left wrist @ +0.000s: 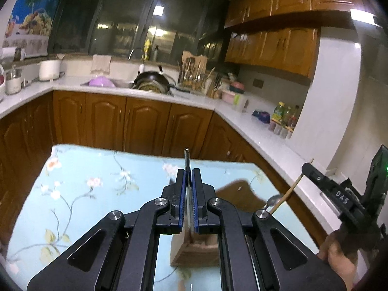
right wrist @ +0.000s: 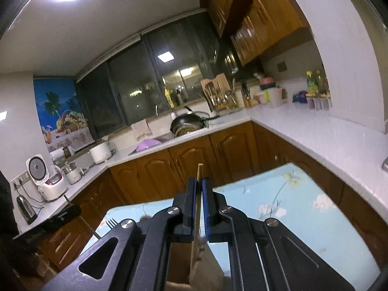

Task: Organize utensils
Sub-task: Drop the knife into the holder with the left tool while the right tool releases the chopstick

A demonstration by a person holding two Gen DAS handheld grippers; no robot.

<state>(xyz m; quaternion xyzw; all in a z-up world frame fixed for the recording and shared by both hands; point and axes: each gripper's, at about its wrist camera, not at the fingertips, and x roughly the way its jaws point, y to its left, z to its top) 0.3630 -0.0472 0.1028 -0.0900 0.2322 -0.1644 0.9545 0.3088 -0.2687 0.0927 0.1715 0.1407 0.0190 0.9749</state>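
A thin metal utensil handle (left wrist: 187, 162) is clamped between the blue pads of the left gripper (left wrist: 189, 173), its jaws drawn together on it; the rounded tip of the handle stands up past the fingertips, and which utensil it belongs to cannot be told. Directly below these jaws a wooden utensil holder (left wrist: 194, 249) is seen standing on a table with a pale blue floral tablecloth (left wrist: 97, 181).

A wooden chopstick (right wrist: 199, 194) is pinched in the right gripper (right wrist: 199, 184), whose jaws are likewise closed on it. The stick rises above the fingertips and runs down between the pads toward the same wooden holder, seen beneath the jaws in the right wrist view.

In the left wrist view the right gripper is seen well off to the right of the left jaws, held by a hand (left wrist: 339, 259), with the chopstick slanting through it. A metal spoon (left wrist: 274, 200) lies on the tablecloth between the two grippers. In the right wrist view the tines of a fork (right wrist: 111, 223) are visible on the cloth to the left of the jaws.

Beyond the table, wooden cabinets (left wrist: 145, 121) and a white countertop (left wrist: 242, 118) are seen, with a dark wok (left wrist: 151, 80) at the sink.
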